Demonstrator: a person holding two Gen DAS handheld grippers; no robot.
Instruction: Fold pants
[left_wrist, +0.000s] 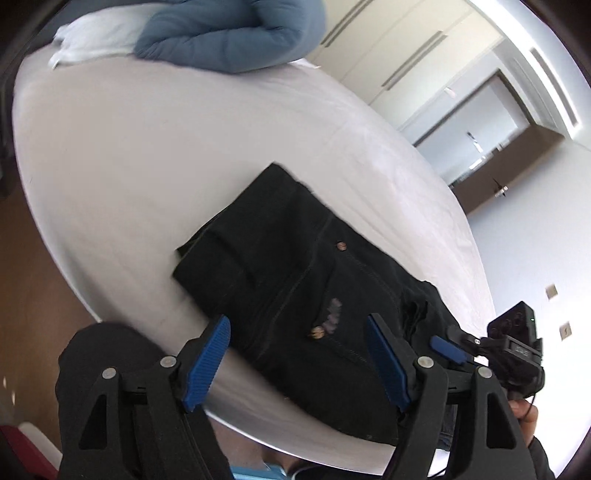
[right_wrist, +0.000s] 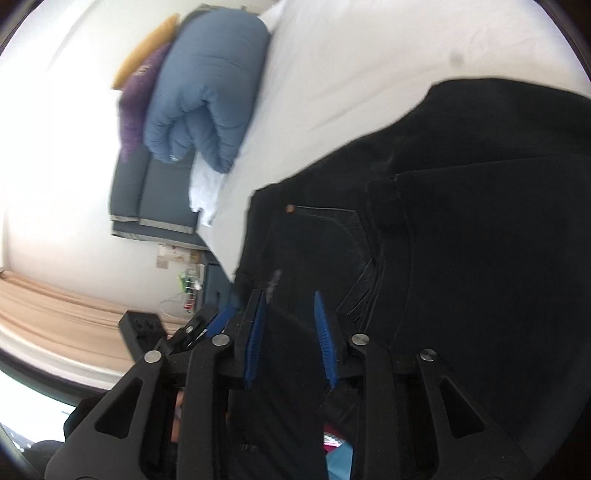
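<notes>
Black pants (left_wrist: 295, 266) lie folded in a thick stack on the white bed (left_wrist: 147, 155), near its front edge, with pocket rivets showing. My left gripper (left_wrist: 299, 332) is open just above the near side of the stack, its blue pads wide apart and holding nothing. My right gripper (right_wrist: 291, 310) hovers over the same pants (right_wrist: 461, 258) at the waist corner, its pads a hand's width apart with black cloth between them but not pinched. The right gripper also shows in the left wrist view (left_wrist: 513, 347) at the pants' right end.
A rolled blue duvet (left_wrist: 229, 33) and white pillow (left_wrist: 96, 37) lie at the bed's far end. Wooden floor (left_wrist: 33, 266) lies left of the bed. Wardrobe doors (left_wrist: 399, 48) stand beyond. A purple cushion (right_wrist: 136, 99) sits by the duvet.
</notes>
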